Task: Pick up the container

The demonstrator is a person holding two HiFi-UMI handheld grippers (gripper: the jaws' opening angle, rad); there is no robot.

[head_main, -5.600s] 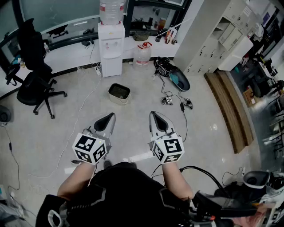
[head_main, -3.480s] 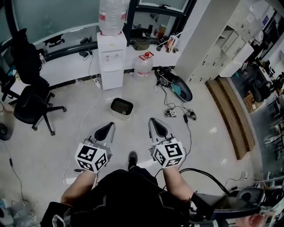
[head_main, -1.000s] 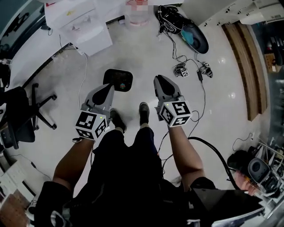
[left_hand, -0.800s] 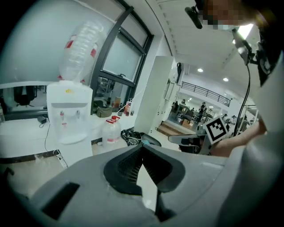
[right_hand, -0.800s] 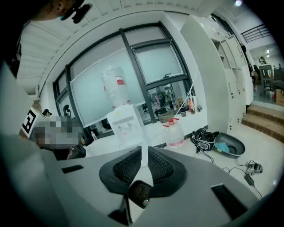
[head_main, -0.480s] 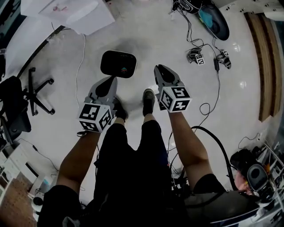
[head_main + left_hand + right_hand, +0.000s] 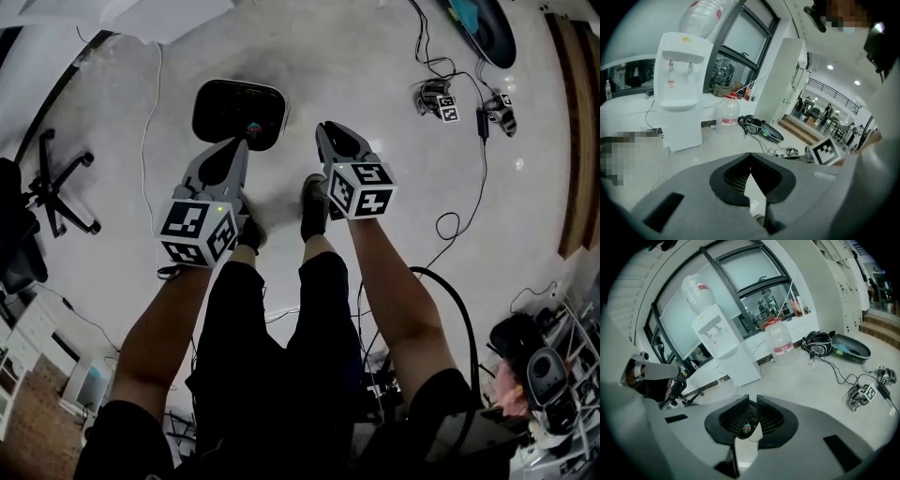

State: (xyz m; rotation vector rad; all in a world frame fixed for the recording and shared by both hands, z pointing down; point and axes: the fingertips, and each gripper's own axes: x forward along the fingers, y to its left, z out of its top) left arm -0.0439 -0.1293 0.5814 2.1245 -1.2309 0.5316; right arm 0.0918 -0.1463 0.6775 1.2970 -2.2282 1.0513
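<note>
Both hand-held grippers have sunk toward the floor [image 7: 122, 234] in the last second, as the person holding them has bent lower over it. The view from the head has closed in on the container [image 7: 239, 111].

That container is a dark, round-cornered tub sitting on the floor just ahead of the person's shoes [image 7: 314, 208]. A small coloured thing [image 7: 254, 129] lies inside it. The left hand-held gripper [image 7: 240, 142] points down at the tub's near edge, its tip just short of the rim or over it; from where I stand I cannot tell whether they touch. Its jaws are pressed together and pinch nothing. The right hand-held gripper [image 7: 322, 127] hangs just to the right of the tub, apart from it. Its jaws stand a narrow slit apart with nothing gripped, and the tub's dark inside shows beyond them.

Off to the left stands an office chair [image 7: 56, 192]. Cables [image 7: 459, 225] trail across the floor on the right. A water dispenser [image 7: 724, 350] stands further back by the window, with a big jug [image 7: 780, 344] on the floor just beside it.
</note>
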